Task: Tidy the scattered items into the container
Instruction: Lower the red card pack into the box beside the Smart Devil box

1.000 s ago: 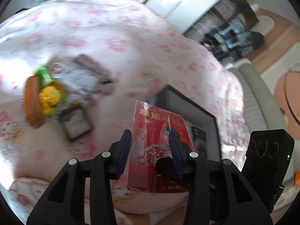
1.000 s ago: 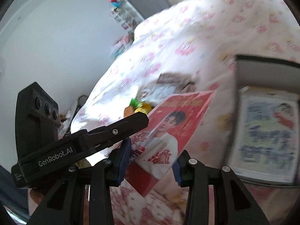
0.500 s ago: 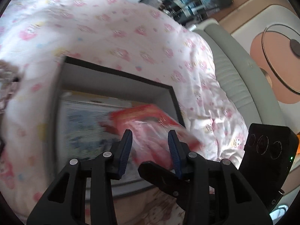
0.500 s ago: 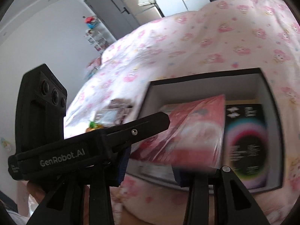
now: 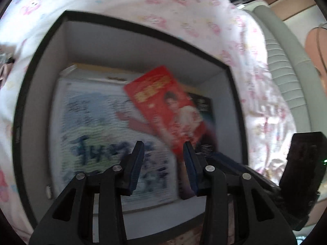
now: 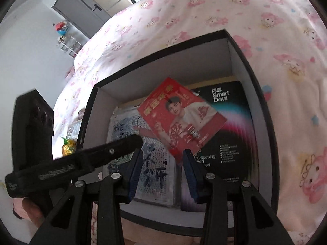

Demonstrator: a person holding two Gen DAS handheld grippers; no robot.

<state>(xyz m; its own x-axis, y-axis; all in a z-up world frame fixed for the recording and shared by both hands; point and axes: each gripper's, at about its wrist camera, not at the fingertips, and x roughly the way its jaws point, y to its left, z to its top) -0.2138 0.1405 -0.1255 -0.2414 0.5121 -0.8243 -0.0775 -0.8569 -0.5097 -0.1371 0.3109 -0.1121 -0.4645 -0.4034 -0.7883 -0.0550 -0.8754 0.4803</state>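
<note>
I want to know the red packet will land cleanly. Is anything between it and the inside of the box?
Nothing visible blocks it. The red packet is already within the open black box, above the flat packages lying on its bottom. Both the left gripper and right gripper are open, with nothing between their fingers.
</note>
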